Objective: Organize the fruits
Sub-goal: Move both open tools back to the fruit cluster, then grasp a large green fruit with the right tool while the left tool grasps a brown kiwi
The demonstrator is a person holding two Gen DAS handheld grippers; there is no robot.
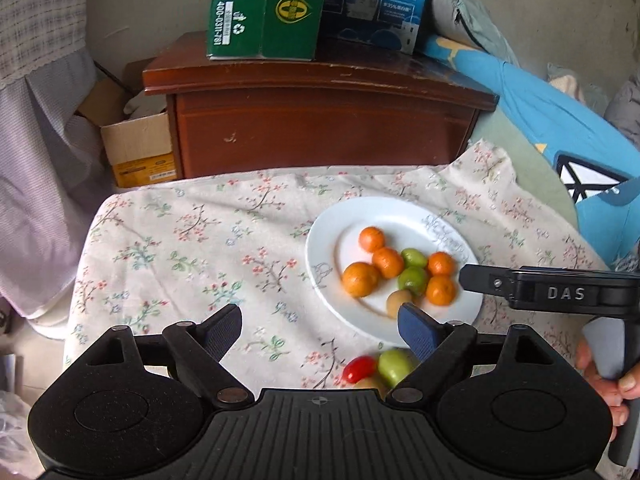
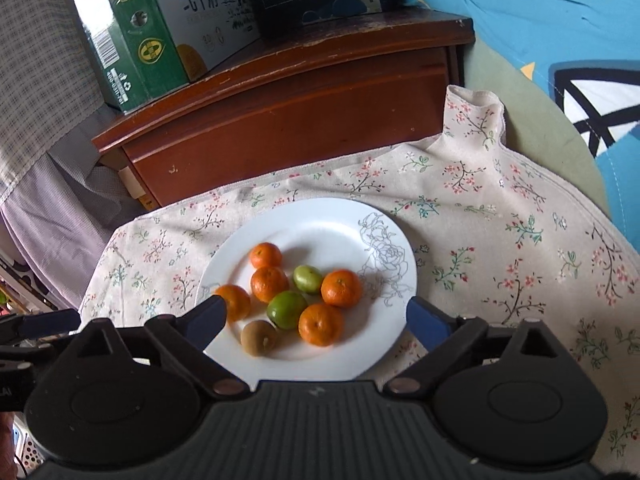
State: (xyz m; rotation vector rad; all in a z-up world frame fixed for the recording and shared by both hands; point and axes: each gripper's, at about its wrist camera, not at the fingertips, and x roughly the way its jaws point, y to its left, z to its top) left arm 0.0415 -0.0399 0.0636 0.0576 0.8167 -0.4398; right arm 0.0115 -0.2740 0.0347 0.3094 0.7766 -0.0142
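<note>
Both grippers, left (image 1: 320, 330) and right (image 2: 316, 320), gape empty. Plate (image 2: 320, 360) loaded; next, tomato (image 1: 359, 369) at 6 o'clock of plate.

wooden nightstand (image 1: 320, 120), floral cloth (image 1: 180, 248), plain wall (image 1: 140, 8)

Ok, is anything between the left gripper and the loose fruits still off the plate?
Nothing visible. The left gripper is open and empty, and the red tomato and green fruit lie on the cloth just beneath its right finger, beside the plate.

Fruit-laden white plate (image 2: 320, 216) between open tool (image 2: 316, 320)
</note>
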